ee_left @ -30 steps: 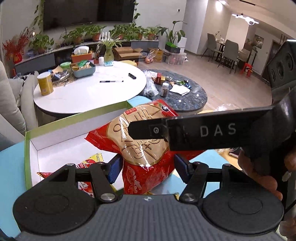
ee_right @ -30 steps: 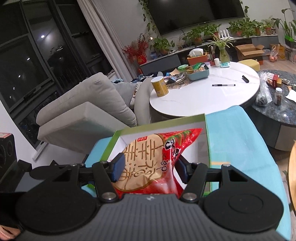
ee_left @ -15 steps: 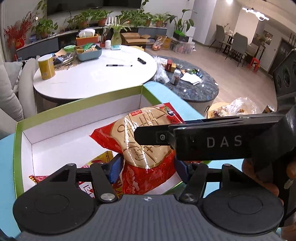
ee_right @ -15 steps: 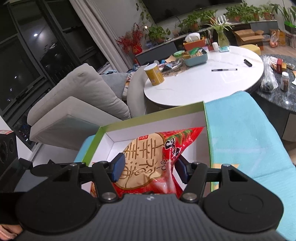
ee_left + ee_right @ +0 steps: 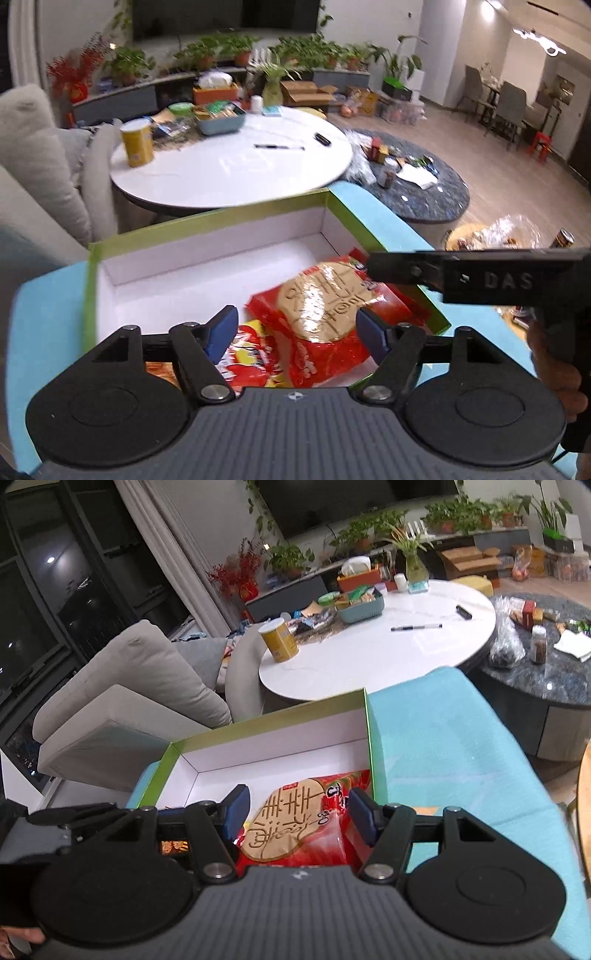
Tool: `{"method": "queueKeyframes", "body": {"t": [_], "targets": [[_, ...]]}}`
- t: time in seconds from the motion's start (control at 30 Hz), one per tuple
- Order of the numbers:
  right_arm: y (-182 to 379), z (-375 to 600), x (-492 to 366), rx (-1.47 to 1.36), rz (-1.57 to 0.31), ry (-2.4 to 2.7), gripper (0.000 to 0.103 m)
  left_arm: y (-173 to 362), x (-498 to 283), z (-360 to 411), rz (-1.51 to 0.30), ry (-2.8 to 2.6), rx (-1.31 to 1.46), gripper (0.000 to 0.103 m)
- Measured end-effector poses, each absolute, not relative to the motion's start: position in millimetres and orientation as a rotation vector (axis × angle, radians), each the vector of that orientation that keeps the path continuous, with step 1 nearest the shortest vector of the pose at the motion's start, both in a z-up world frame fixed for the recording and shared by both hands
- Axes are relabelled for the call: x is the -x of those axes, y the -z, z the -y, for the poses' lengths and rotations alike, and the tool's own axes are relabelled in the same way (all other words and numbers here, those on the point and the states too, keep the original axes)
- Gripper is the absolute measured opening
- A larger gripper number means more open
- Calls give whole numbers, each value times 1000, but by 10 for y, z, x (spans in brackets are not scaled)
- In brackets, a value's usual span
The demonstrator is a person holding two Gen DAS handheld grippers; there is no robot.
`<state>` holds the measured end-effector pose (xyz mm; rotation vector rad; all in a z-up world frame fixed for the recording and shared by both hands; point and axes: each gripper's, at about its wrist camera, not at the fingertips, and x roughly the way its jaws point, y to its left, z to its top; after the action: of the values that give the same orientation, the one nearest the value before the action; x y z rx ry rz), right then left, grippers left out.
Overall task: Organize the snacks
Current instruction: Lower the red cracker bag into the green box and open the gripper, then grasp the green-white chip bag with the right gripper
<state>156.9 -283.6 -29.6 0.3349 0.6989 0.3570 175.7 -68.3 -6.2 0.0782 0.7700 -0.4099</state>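
A red snack bag with a round cracker picture lies in the right end of a green-edged white box on a blue table. It also shows in the right wrist view, inside the box. A red and yellow snack bag lies beside it. My left gripper is open above the bags, holding nothing. My right gripper is open over the red bag, its jaws wide on either side; its body crosses the left wrist view at the right.
The box sits on a blue cloth. Behind it are a white round table with a yellow can and a basket, a dark round table, and a grey sofa.
The red bag has come down from between the jaws to lie in the box. Both grippers have drawn back and up; the jaws now stand clear of it.
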Motion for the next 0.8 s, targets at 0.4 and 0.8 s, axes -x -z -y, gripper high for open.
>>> {"method": "queueKeyframes", "body": {"t": [0.4, 0.8], "targets": [[73, 2731, -1068, -281, -670, -400, 80, -289, -1201, 137, -664, 315, -35, 75], [262, 2343, -475, -269, -758, -524, 80, -7, -475, -387, -684, 313, -38, 73]]}}
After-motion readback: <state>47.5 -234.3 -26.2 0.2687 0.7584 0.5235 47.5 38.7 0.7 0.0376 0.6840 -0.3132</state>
